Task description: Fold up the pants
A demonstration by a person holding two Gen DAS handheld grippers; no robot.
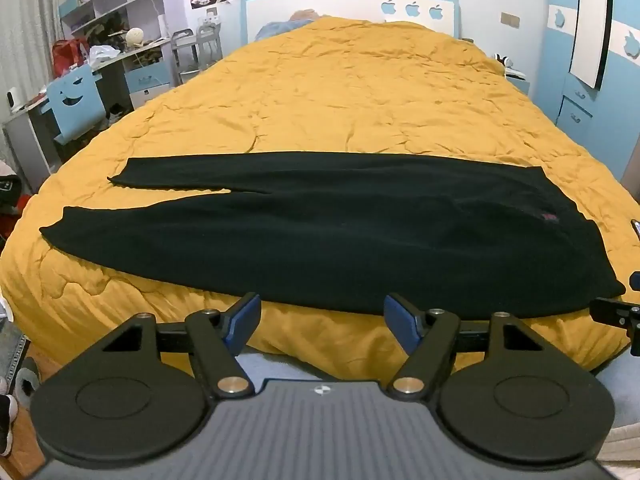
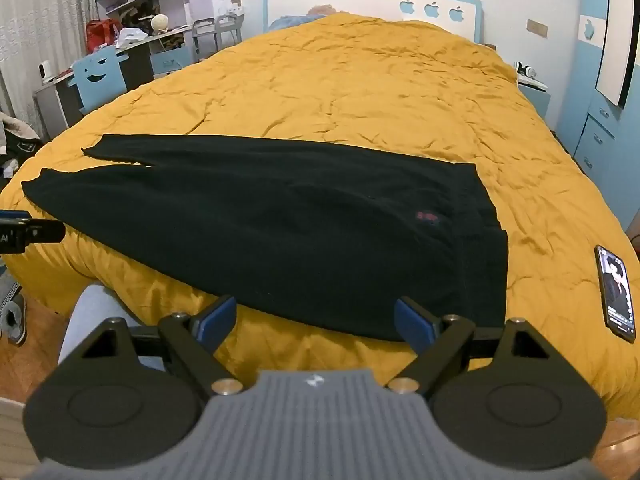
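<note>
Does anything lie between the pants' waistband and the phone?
No. Only bare yellow quilt separates the pants from the phone, seen in the right wrist view.

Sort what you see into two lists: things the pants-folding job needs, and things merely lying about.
Needed: pants, left gripper, right gripper, both open; quilt as folding surface.

Lying about: phone, blue chair, desk clutter.

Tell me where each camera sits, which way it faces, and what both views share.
Left wrist: on the left tongs, facing across the bed toward the headboard; its open fingers show.
Right wrist: on the right tongs, facing likewise over the waistband end; open fingers and a grey-clad leg show.
Shared: black pants flat on the yellow quilt.
</note>
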